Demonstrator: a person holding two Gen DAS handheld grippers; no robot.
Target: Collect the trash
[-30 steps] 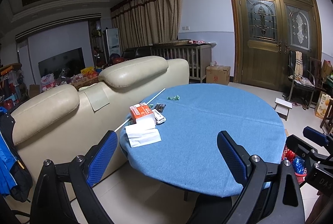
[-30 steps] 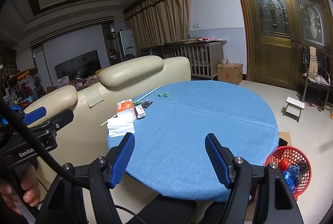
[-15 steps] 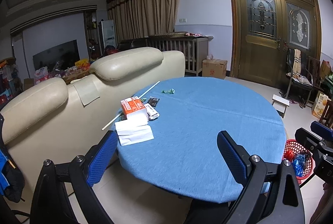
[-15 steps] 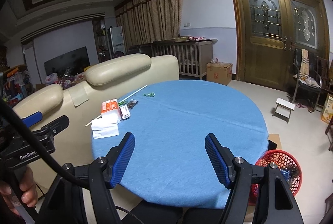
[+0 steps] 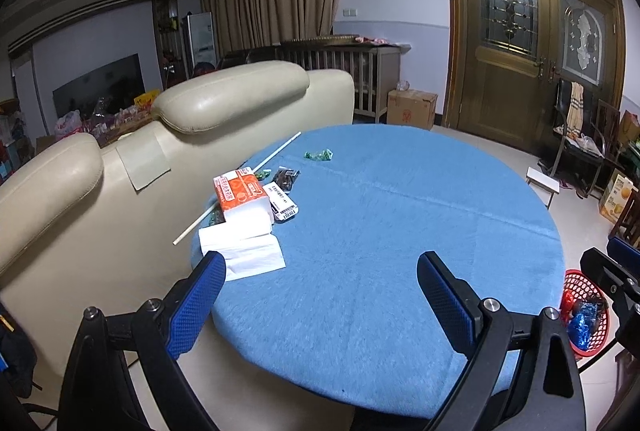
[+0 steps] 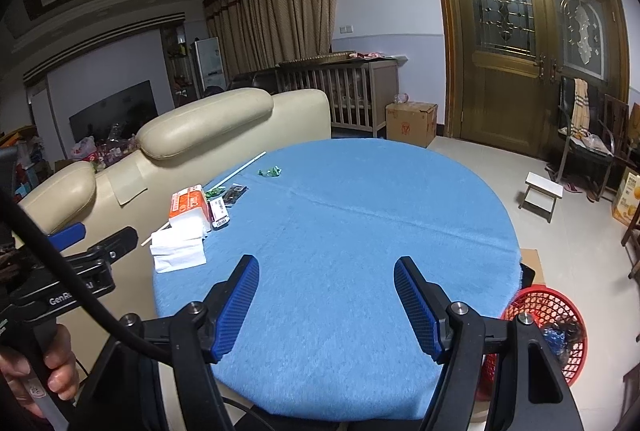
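A round table with a blue cloth (image 5: 380,231) (image 6: 360,223) fills both views. On its left side lie an orange tissue pack (image 5: 240,191) (image 6: 188,205), loose white tissues (image 5: 244,251) (image 6: 178,251), a dark wrapper (image 5: 286,178) (image 6: 234,192), a barcoded white packet (image 5: 284,205) (image 6: 219,213), a green wrapper (image 5: 318,154) (image 6: 270,172) and a long white stick (image 5: 240,185) (image 6: 240,169). My left gripper (image 5: 320,295) hangs open over the table's near edge, empty. My right gripper (image 6: 326,305) is open and empty too. A red basket (image 5: 586,311) (image 6: 548,331) holding wrappers stands on the floor at right.
A cream leather sofa (image 5: 100,167) (image 6: 192,135) backs against the table's left side. A cardboard box (image 6: 410,123), a small white stool (image 6: 542,193), chairs and a wooden double door (image 6: 520,51) stand beyond. A hand (image 6: 44,363) grips the left gripper's handle.
Both grippers have come nearer to the table and tilted down a little, so the table and its litter look bigger and closer. Their jaws have stayed as wide as before.
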